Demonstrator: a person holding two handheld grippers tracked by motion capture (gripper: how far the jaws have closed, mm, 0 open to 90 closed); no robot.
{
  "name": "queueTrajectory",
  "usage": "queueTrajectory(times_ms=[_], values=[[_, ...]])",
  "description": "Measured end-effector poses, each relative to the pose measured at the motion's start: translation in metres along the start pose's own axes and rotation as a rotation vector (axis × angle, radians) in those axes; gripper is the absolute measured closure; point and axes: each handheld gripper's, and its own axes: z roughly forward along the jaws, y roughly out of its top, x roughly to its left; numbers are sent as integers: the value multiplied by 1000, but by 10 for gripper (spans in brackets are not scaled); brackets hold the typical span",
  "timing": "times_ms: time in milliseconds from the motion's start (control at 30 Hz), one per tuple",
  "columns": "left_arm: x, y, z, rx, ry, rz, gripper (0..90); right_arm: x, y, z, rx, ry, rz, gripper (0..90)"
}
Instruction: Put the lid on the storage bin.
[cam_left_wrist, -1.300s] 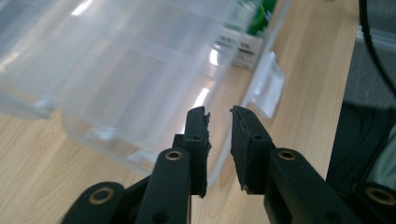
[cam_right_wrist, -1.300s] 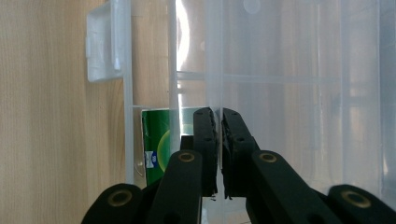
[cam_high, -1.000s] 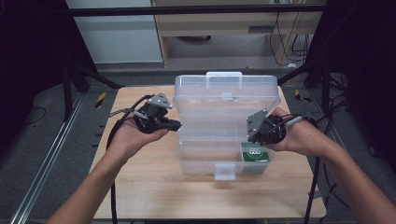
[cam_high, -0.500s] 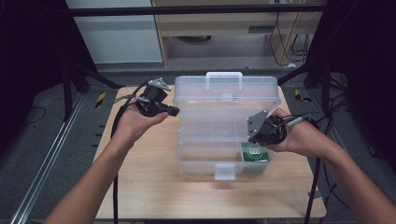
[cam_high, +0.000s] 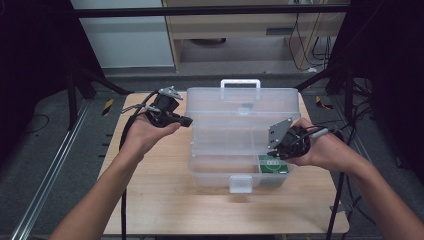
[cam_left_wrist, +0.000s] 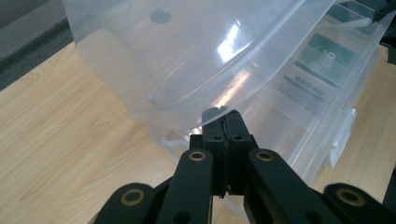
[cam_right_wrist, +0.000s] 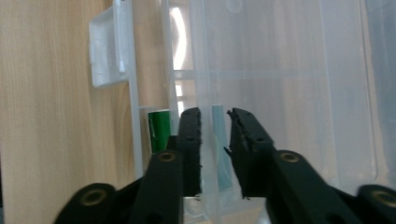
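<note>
Wooden table (cam_high: 150, 200) bears clear box (cam_high: 235, 145); left gripper (cam_high: 187, 120) closed beside it, right gripper (cam_high: 272, 150) jaws just opening astride its wall

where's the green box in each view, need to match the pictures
High view: the green box lies in the clear plastic toolbox's front right compartment, under the right gripper.
Left gripper view: upper right, seen through the tray.
Right gripper view: left of centre, behind the wall.
Shared landmark: the toolbox's front latch.

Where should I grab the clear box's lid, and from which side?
Grip the lid by its thin right edge, coming from the right. It stands partly raised over the base, so that edge hangs free and fits between jaws.
</note>
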Motion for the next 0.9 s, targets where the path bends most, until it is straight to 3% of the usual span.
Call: queueTrajectory(times_ms=[167, 200, 233, 333, 667, 900], values=[[-4, -7, 1, -3, -4, 6, 898, 10, -8, -3, -35, -37, 56, 477], [-4, -7, 1, -3, -4, 6, 899, 10, -8, -3, -35, -37, 56, 477], [-7, -9, 2, -4, -2, 11, 899, 17, -12, -4, -57, -75, 65, 370], [-11, -13, 3, -3, -2, 21, 899, 25, -16, -7, -75, -102, 89, 282], [-17, -27, 7, -5, -25, 23, 900, 40, -35, -13, -96, -134, 181, 175], [-20, -33, 9, -7, -33, 21, 900, 47, -48, -19, -111, -146, 227, 152]])
